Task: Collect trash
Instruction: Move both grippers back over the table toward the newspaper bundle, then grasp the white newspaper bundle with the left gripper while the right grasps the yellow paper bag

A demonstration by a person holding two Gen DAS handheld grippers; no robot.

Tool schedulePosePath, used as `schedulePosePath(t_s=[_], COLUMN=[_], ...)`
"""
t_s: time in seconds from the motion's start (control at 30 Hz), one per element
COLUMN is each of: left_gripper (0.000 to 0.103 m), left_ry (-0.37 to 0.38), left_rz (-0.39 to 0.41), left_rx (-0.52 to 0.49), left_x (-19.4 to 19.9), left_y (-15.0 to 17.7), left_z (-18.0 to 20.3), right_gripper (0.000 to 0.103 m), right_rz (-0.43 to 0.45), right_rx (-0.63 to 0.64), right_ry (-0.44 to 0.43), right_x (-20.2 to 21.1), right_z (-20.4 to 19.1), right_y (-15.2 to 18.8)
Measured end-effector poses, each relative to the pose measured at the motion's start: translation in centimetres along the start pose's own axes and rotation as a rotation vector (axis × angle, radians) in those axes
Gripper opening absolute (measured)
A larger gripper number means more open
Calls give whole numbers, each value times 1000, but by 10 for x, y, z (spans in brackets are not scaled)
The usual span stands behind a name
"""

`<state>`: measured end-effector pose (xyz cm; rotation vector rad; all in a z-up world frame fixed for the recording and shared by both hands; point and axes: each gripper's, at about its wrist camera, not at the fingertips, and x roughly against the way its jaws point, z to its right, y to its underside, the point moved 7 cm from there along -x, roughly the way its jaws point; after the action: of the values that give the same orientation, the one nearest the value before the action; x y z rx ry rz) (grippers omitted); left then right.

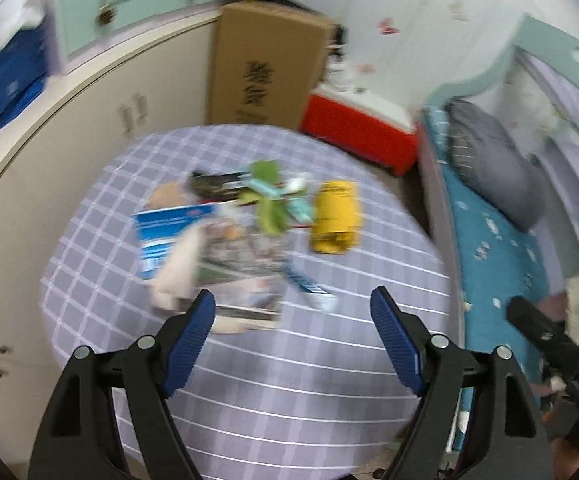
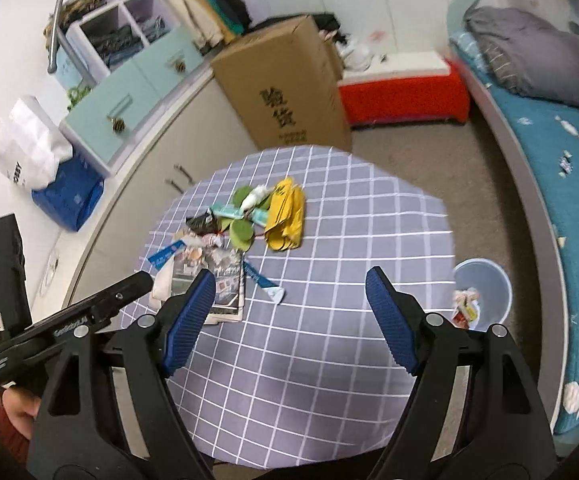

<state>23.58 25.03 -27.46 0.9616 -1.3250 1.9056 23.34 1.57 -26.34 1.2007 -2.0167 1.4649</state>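
Above the checked table (image 2: 329, 340), both the left tongs (image 1: 292, 308) and the right tongs (image 2: 289, 288) stood wide and empty; beyond them, the trash pile (image 2: 245, 232) lay at the table's far side. Beside the table, a pale blue bin (image 2: 489, 276) sat on the floor, near the bed (image 2: 549, 160).

A: Getting even, soft indoor light; no glare, no hard shadows.

B: Seeing only a faint grey shadow on the bench (image 2: 289, 376) in the right wrist view.

A: Smearing badly in the left wrist view: trash pile (image 1: 245, 224) streaked, cabinets blurred.

B: Staying sharper in the right wrist view. Bending straight lines at both fisheye rims, darkening into black corners.
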Motion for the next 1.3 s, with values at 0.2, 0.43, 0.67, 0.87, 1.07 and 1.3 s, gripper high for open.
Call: schedulePosePath(t_s=[0.2,0.43,0.67,0.87,1.07,1.3], left_gripper=[78,78,75,39,25,19], left_ry=[-86,-167,-182,-167,-155,-100], left_rz=[-67,-168,-200,-212,-183,-131], left_rx=[69,58,54,54,51,74], left_x=[-38,-88,-107,-113,-103,-82], left_y=[-10,-13,-16,-26,-36,-51], left_z=[-53,-78,-75,-62,-50,-40], right_gripper=[77,77,79,80,80,35], right_rz=[-89,-184,-257,-306,-380,-435], right_rx=[34,43,22,4,-23,-43], right_ry=[-26,-40,-34,-27,-30,-77], right_x=[-51,-107,-155,-197,-229,-229], right_z=[-12,-12,-9,-10,-5,-5], right_y=[-7,-27,-41,-48,-41,-34])
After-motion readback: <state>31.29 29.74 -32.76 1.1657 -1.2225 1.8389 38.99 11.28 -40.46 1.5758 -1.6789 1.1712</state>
